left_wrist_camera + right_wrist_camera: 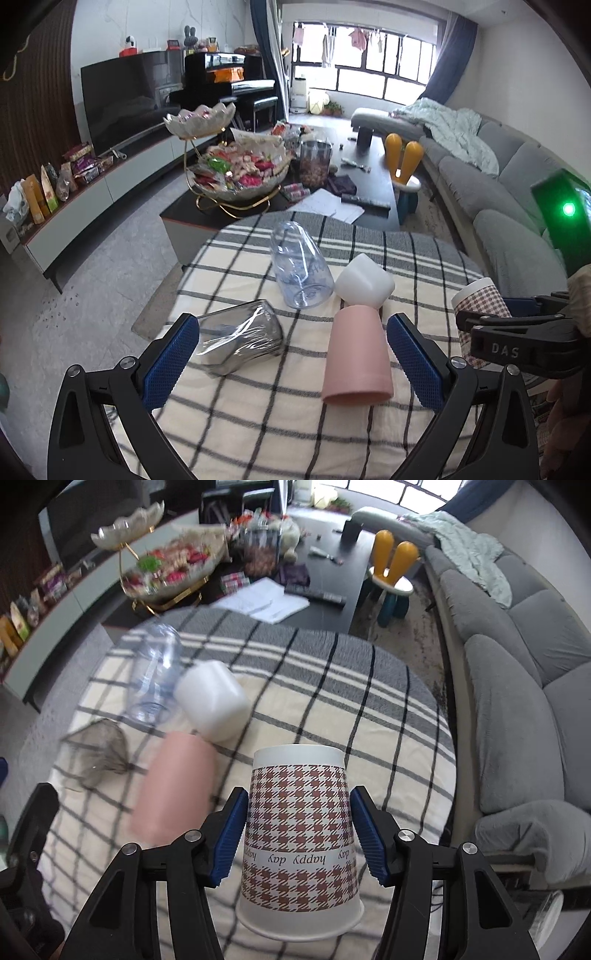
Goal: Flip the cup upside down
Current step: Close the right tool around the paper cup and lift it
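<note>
Two tool (298, 834) pads (229, 838) against inverted houndstooth cup (299, 834).

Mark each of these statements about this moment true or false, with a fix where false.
1. The right tool grips a checked paper cup with its rim pointing down. True.
2. The pink cup stands upright. False: it lies on its side on the plaid cloth.
3. The left tool is open and holds nothing. True.
4. The white cup sits far from the pink cup. False: they touch.
5. The clear plastic cup lies on its side. True.
</note>
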`<state>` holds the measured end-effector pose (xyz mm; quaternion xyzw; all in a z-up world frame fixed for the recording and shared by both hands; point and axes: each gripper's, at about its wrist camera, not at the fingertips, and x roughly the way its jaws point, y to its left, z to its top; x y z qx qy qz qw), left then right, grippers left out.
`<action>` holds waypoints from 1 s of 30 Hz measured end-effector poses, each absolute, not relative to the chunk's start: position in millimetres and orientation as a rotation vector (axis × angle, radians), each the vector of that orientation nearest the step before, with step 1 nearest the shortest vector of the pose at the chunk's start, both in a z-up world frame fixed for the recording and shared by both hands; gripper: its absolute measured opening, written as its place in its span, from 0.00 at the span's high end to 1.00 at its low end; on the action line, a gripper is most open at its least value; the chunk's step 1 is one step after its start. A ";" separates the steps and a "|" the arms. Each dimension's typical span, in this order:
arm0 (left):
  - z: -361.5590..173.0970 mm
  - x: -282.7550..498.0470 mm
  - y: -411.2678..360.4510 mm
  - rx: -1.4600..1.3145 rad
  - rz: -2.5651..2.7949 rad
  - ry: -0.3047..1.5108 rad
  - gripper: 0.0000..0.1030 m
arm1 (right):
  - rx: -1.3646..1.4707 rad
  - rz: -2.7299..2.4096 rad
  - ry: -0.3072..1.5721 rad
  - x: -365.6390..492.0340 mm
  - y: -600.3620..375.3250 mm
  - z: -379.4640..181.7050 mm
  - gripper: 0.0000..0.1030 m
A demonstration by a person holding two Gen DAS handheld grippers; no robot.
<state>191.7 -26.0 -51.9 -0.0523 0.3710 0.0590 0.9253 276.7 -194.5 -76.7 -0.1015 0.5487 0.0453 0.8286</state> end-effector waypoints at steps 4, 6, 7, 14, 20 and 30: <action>-32.8 159.0 -6.0 -0.091 0.120 0.738 0.00 | -0.152 0.119 1.155 247.2 -185.6 -56.8 0.45; -28.4 143.9 3.8 -0.083 0.124 0.737 0.00 | -0.101 0.146 1.174 229.0 -177.0 -53.4 0.45; -26.1 133.5 12.2 -0.080 0.124 0.741 0.00 | -0.073 0.159 1.185 220.1 -172.7 -53.1 0.45; -24.1 80.9 62.2 -0.074 0.103 0.773 0.00 | 0.187 0.203 1.282 162.0 -143.4 -85.2 0.45; -38.5 67.1 91.4 -0.074 0.029 0.801 0.00 | 0.382 0.146 1.309 131.6 -122.9 -122.8 0.44; -69.6 76.4 97.3 0.006 -0.024 0.823 0.00 | 0.331 0.047 1.283 134.1 -99.3 -154.8 0.44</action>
